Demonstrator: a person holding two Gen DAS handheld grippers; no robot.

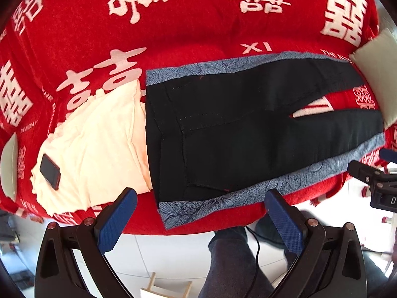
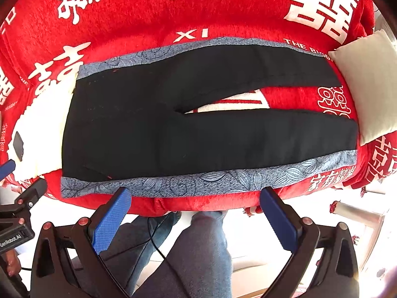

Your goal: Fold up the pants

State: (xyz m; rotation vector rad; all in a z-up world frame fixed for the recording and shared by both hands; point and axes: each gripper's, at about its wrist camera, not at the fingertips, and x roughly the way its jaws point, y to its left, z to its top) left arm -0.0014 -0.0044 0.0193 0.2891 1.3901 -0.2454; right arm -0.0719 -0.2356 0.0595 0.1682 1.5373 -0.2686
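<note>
Black pants (image 1: 235,124) with blue-grey patterned side stripes lie flat and spread on a red blanket (image 1: 186,24), waist to the left, both legs pointing right with a gap between them. They also show in the right wrist view (image 2: 173,129). My left gripper (image 1: 201,198) is open and empty, hovering just off the near edge by the waist corner. My right gripper (image 2: 196,196) is open and empty, just off the near edge at the near leg's side stripe (image 2: 223,180). Each gripper shows at the edge of the other's view.
A cream garment (image 1: 99,144) lies left of the waist with a dark phone (image 1: 50,171) on it. A pale cushion (image 2: 367,84) sits at the leg ends on the right. The person's legs (image 2: 198,253) and a cable are below the bed edge, over white floor tiles.
</note>
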